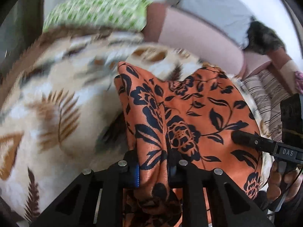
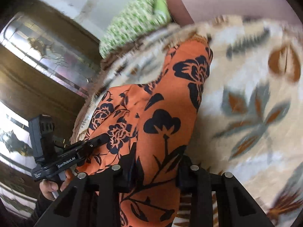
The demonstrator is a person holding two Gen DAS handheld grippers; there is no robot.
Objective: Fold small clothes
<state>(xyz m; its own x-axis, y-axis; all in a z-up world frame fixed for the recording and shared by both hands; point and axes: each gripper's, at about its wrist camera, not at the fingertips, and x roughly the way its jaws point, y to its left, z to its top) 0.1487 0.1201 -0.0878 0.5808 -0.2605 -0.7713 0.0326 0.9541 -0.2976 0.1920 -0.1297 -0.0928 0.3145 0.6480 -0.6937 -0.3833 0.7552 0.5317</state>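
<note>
An orange garment with a dark floral print (image 1: 198, 113) hangs stretched between both grippers above a cream leaf-patterned blanket (image 1: 47, 104). My left gripper (image 1: 153, 166) is shut on one edge of the garment, which bunches between the fingers. My right gripper (image 2: 157, 174) is shut on the other edge of the same garment (image 2: 166, 113). The right gripper shows in the left wrist view (image 1: 246, 140), and the left gripper shows in the right wrist view (image 2: 94, 143). The scene is motion-blurred.
A green-and-white patterned pillow (image 1: 98, 9) lies at the far end of the blanket. A pink headboard (image 1: 198, 36) and striped cloth (image 1: 269, 98) are to the right. A wooden cabinet with mirrored panels (image 2: 47, 53) stands beside the bed.
</note>
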